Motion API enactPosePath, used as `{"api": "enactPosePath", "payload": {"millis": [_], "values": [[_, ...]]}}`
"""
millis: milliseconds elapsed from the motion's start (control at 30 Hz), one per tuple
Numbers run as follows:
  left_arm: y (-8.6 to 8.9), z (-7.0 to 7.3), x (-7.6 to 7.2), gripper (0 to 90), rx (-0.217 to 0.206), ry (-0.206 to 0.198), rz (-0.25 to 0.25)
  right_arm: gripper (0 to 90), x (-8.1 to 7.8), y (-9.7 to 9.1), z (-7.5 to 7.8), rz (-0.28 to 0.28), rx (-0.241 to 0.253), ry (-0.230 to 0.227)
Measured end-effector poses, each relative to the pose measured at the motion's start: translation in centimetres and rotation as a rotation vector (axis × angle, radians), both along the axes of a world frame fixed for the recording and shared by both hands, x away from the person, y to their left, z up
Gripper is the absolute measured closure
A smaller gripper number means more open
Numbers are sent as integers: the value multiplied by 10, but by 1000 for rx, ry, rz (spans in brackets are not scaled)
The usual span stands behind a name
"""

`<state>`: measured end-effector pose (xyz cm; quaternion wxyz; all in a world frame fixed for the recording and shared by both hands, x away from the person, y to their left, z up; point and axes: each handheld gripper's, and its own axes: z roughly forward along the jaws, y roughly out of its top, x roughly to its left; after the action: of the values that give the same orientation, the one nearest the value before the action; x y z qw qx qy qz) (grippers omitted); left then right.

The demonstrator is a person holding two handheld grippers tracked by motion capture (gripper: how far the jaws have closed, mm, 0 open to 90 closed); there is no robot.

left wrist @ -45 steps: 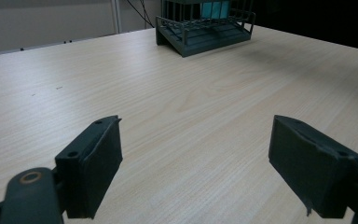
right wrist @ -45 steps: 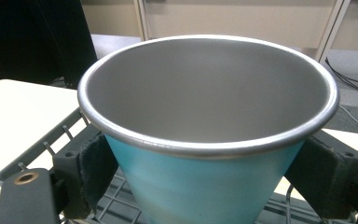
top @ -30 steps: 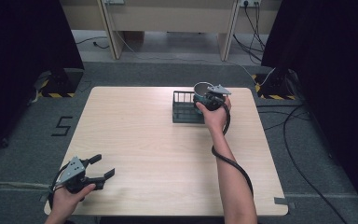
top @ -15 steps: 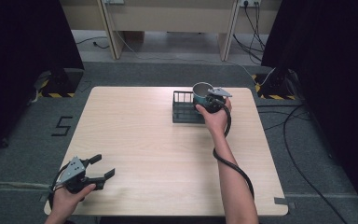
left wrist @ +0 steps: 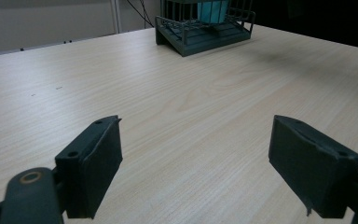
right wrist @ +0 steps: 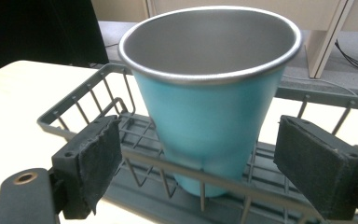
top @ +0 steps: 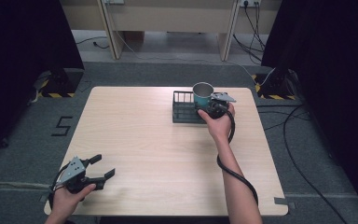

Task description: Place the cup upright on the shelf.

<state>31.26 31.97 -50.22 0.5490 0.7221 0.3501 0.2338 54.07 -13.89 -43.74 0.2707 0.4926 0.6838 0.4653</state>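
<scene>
A turquoise metal cup (top: 202, 94) (right wrist: 205, 116) stands upright in the right end of a dark wire rack (top: 182, 113) (right wrist: 93, 93) at the back right of the table. My right gripper (top: 207, 107) (right wrist: 198, 168) is open at the rack's near side, its pads on either side of the cup's lower half without touching it. My left gripper (top: 103, 166) (left wrist: 196, 163) is open and empty, low over the table's front left corner. In the left gripper view, the rack (left wrist: 200, 37) and the cup (left wrist: 213, 10) show far off.
The light wooden table (top: 168, 154) is bare between the two grippers. The right gripper's cable (top: 233, 170) trails along the forearm over the table. Black curtains, floor cables and wooden furniture legs lie beyond the far edge.
</scene>
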Motion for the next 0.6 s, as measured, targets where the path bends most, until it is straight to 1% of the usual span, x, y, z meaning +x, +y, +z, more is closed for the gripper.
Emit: {"api": "enactPosePath", "payload": {"millis": [200, 600], "values": [[0, 0, 0, 166, 2, 1, 1, 157, -14, -6, 2, 2, -8, 4], [0, 0, 0, 166, 5, 0, 3, 156, -45, -13, 4, 31, -11, -3]]}}
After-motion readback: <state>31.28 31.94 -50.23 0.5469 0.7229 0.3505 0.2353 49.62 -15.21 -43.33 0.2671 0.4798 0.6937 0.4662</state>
